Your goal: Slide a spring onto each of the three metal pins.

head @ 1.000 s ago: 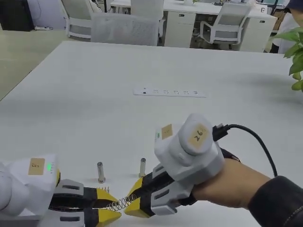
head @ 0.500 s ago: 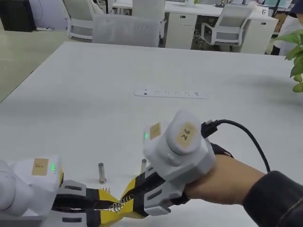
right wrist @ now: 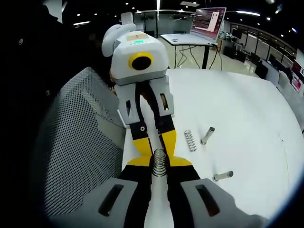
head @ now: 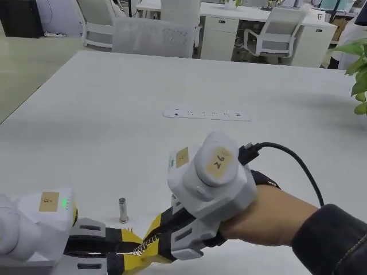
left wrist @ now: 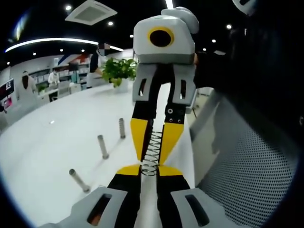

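A metal spring (head: 141, 246) hangs just above the white table's near edge, held between two grippers. My left gripper (head: 127, 250) comes in from the bottom left, shut on one end of the spring (left wrist: 150, 156). My right gripper (head: 152, 240) reaches down-left from a hand, its jaws closed on the other end of the spring (right wrist: 159, 164). One upright pin (head: 122, 209) stands free just beyond them. Three pins (left wrist: 122, 128) (left wrist: 102, 146) (left wrist: 78, 179) stand in a row in the left gripper view. A second spring (right wrist: 190, 140) lies on the table near a pin (right wrist: 207, 135).
A white power strip (head: 206, 114) lies mid-table. Office chairs (head: 152, 35) and desks stand beyond the far edge, and a plant (head: 358, 69) is at the right. A mesh chair back (right wrist: 80, 142) sits close to the table's near edge. A cable (head: 292, 160) trails from the right gripper.
The right gripper has shifted left and slightly nearer the left gripper, now covering the second pin. Less of the spring shows between the two jaws. The left gripper has stayed put.
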`<act>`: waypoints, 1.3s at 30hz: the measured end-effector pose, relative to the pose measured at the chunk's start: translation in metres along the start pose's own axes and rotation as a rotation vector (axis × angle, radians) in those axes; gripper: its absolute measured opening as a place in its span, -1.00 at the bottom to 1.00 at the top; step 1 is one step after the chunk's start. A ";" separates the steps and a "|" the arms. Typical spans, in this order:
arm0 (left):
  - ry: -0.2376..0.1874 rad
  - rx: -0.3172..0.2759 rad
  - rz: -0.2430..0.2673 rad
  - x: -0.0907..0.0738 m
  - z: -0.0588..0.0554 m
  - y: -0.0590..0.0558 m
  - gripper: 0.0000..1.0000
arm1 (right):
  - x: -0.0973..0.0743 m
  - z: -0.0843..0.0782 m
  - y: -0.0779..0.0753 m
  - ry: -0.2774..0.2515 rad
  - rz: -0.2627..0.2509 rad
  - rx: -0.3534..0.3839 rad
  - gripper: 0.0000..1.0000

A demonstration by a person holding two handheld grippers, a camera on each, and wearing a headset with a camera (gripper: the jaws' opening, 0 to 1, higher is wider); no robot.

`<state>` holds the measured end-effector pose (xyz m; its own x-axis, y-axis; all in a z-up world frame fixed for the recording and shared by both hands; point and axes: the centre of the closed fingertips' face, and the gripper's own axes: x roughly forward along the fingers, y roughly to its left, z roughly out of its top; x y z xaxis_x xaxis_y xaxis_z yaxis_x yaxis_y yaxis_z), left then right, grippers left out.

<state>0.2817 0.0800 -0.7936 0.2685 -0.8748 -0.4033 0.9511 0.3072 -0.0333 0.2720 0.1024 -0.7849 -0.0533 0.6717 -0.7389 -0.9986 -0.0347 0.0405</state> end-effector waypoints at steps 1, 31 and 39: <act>-0.003 -0.006 0.003 -0.001 0.001 0.000 -0.90 | -0.001 0.000 -0.001 0.005 -0.004 -0.002 -0.84; -0.078 -0.157 0.208 -0.043 -0.014 0.024 -0.37 | -0.041 -0.025 -0.048 0.189 -0.078 -0.014 -0.84; -0.094 -0.185 0.275 -0.054 -0.016 0.033 -0.16 | -0.049 -0.023 -0.059 0.200 -0.091 -0.015 -0.84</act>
<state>0.2965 0.1430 -0.7873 0.5323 -0.7775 -0.3348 0.7995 0.5917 -0.1031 0.3333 0.0544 -0.7672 0.0398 0.5122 -0.8580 -0.9991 0.0075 -0.0418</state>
